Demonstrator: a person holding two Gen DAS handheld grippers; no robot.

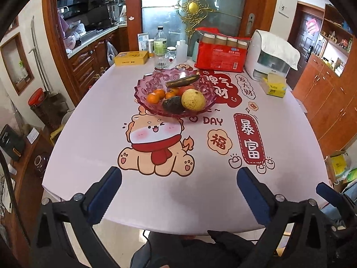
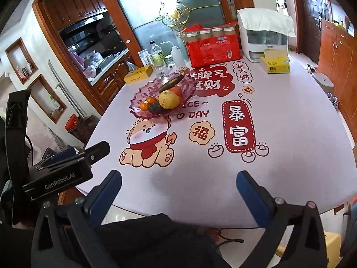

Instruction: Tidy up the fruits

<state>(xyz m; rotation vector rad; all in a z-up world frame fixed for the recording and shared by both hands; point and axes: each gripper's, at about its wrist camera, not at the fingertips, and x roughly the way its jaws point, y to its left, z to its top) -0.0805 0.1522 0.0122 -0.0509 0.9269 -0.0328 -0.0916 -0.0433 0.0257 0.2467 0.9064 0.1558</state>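
Note:
A pink glass fruit bowl [image 1: 142,84] stands at the middle of the table and holds a yellow pear [image 1: 193,99], a dark avocado [image 1: 173,104], small oranges [image 1: 155,96], a red fruit [image 1: 186,88] and a darkened banana [image 1: 183,80]. The bowl also shows in the right wrist view [image 2: 139,98], with the pear [image 2: 168,99] in it. My left gripper [image 1: 178,176] is open and empty above the table's near edge. My right gripper [image 2: 178,179] is open and empty, to the right of the left one [image 2: 67,167].
At the table's far end stand a red pack of jars [image 1: 219,52], a white appliance under a cloth [image 1: 271,54], a yellow tissue pack [image 1: 274,86], a yellow tin [image 1: 131,58], a glass [image 1: 161,60] and bottles [image 1: 160,41]. Wooden cabinets [image 1: 330,93] stand to the right.

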